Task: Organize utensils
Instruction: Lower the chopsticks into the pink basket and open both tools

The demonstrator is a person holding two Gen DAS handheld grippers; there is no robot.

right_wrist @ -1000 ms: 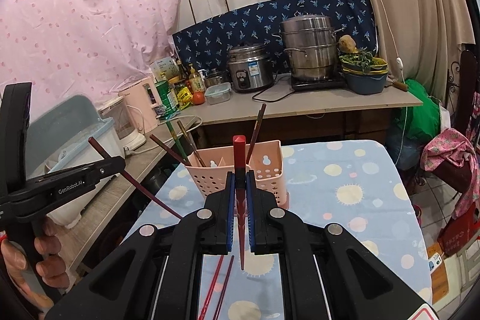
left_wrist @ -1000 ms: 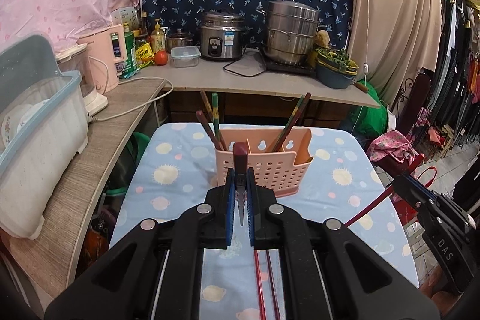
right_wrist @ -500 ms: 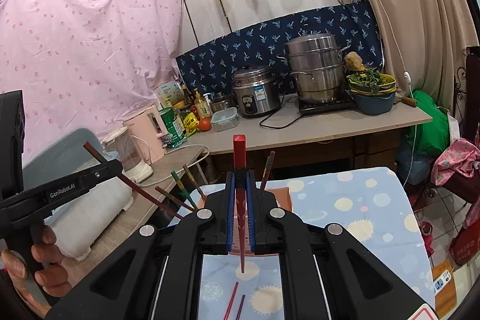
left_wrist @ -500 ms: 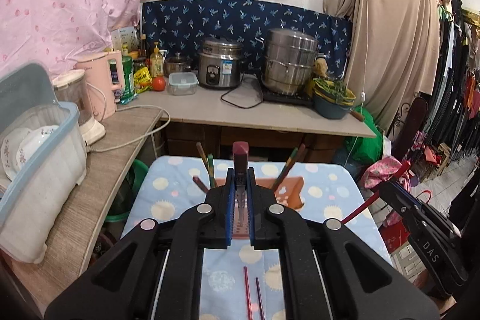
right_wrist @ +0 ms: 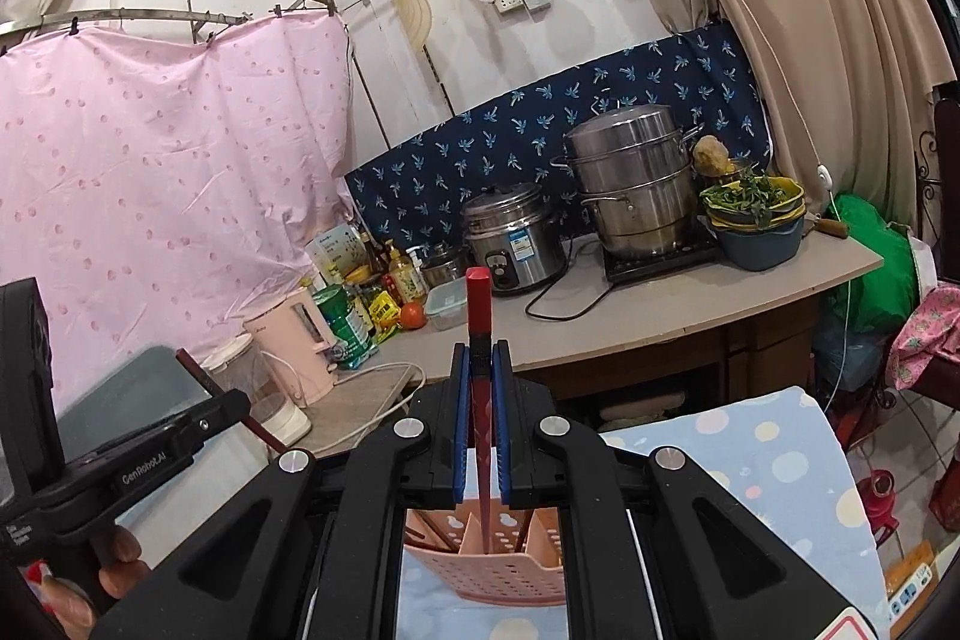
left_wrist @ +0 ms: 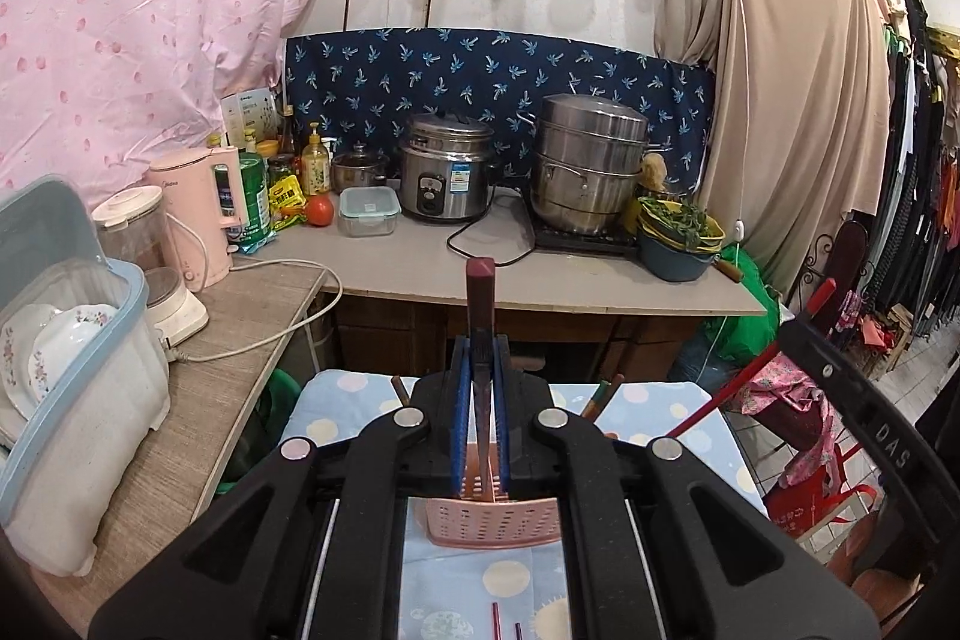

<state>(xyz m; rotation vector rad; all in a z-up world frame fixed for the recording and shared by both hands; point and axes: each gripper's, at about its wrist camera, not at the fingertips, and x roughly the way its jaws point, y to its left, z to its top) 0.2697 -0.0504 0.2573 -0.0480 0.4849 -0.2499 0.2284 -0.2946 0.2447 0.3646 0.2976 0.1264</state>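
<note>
My left gripper (left_wrist: 480, 388) is shut on a dark red chopstick (left_wrist: 480, 304), held upright with its thin end pointing down at the pink perforated utensil basket (left_wrist: 492, 523). My right gripper (right_wrist: 480, 394) is shut on a bright red chopstick (right_wrist: 479, 310), upright, its tip just above or inside a compartment of the basket (right_wrist: 498, 574). Other chopsticks (left_wrist: 594, 400) stand in the basket, mostly hidden behind the grippers. Two loose chopsticks (left_wrist: 495, 621) lie on the dotted blue table (left_wrist: 456, 592). The right gripper shows at the right of the left wrist view (left_wrist: 840, 382).
A counter (left_wrist: 420, 262) behind holds a rice cooker (left_wrist: 444, 172), a steel steamer pot (left_wrist: 591, 163), a bowl of greens (left_wrist: 678, 232), a pink kettle (left_wrist: 198, 214) and bottles. A dish bin with plates (left_wrist: 66, 400) stands at the left. Clothes hang at the right.
Both grippers have risen and come over the basket, each still holding its chopstick upright. The basket has slid from ahead of the fingers to below them.
</note>
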